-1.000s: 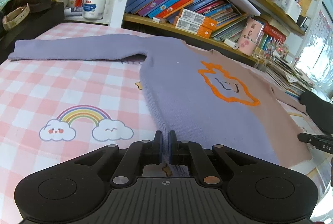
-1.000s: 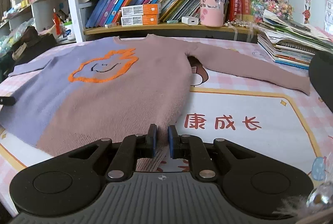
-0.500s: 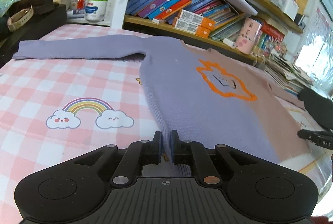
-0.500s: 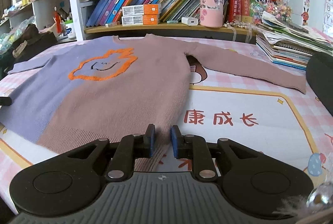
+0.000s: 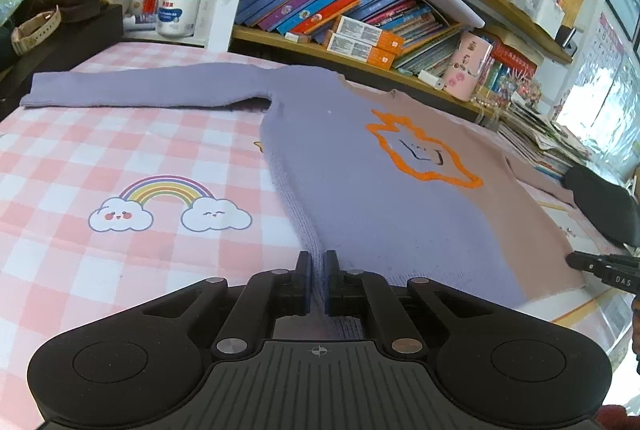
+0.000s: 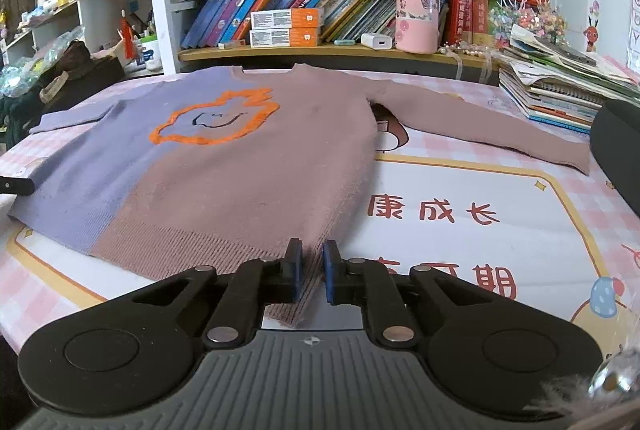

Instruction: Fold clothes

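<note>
A two-colour sweater (image 6: 224, 166) lies flat, front side up, on a table (image 5: 80, 158) with a pink checked cover. Its left half is lilac, its right half is dusty pink, and an orange cloud-shaped figure (image 6: 216, 120) sits on the chest. Both sleeves are spread out to the sides, and the neck points to the far side, toward a shelf full of books (image 6: 288, 6).

The left gripper (image 5: 318, 272) is at the near left corner of the hem. Its jaws are pressed almost together, and a ridge of the lilac knit stands pinched between them, so it has hold of the sweater's left side edge.

The right gripper (image 6: 308, 270) is at the near right corner of the hem. Its jaws are closing, with only a narrow gap left, and the ribbed pink hem lies between the blue pads (image 6: 297, 272). The cloth appears caught there, a small corner hanging out toward the camera.

In the left wrist view, the tip of the right gripper shows at the right edge, just beside the pink hem. A stack of notebooks (image 6: 560, 98) lies at the far right of the table, near the pink sleeve.
</note>
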A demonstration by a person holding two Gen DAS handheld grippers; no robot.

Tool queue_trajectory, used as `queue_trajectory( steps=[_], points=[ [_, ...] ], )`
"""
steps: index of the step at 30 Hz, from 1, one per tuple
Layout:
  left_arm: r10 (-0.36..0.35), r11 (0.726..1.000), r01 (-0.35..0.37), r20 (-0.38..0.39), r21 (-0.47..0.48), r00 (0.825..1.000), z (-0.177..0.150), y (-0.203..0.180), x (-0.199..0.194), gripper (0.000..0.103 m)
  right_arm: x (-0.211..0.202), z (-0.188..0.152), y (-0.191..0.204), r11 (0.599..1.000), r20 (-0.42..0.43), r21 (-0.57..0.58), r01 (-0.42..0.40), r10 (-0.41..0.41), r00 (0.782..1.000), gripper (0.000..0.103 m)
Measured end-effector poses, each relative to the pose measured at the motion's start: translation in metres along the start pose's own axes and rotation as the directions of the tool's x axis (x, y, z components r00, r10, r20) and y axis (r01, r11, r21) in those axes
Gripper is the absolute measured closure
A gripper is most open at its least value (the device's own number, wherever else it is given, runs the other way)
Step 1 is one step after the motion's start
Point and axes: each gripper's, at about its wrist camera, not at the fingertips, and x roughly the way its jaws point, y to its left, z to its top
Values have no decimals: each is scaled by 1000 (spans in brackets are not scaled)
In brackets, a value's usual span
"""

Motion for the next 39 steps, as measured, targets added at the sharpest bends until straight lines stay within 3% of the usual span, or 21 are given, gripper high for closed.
queue_trajectory(
  steps=[10,16,17,18,20,23,26,36,39],
  points=[
    [50,995,-49,-9,81,999,0,-12,-1,96,0,-1,-1,1000,6,10,1,-1,1000,91],
    [74,989,-77,23,129,997,1,-22,-11,94,-2,0,1,1000,11,2,7,-7,1000,89],
    [73,989,-76,34,129,997,2,-23,-14,91,-4,0,2,1000,16,0,6,-6,1000,88],
    [64,988,-71,54,136,997,5,-24,-18,88,-6,1,3,1000,22,-6,6,-6,1000,80],
    [57,987,-70,94,142,994,11,-26,-28,67,-11,5,6,999,36,-30,14,-13,999,71],
    [62,984,-83,132,159,989,17,-30,-37,43,-13,11,12,997,52,-67,32,-29,998,70],
    [86,980,-111,150,167,985,22,-31,-39,32,-8,17,18,996,54,-85,-3,8,999,66],
    [187,974,-203,154,95,970,24,-9,-31,28,12,37,52,971,41,-201,-133,144,989,64],
    [228,967,-242,153,83,962,30,0,-27,21,19,44,59,956,32,-242,-168,181,983,61]
  ],
)
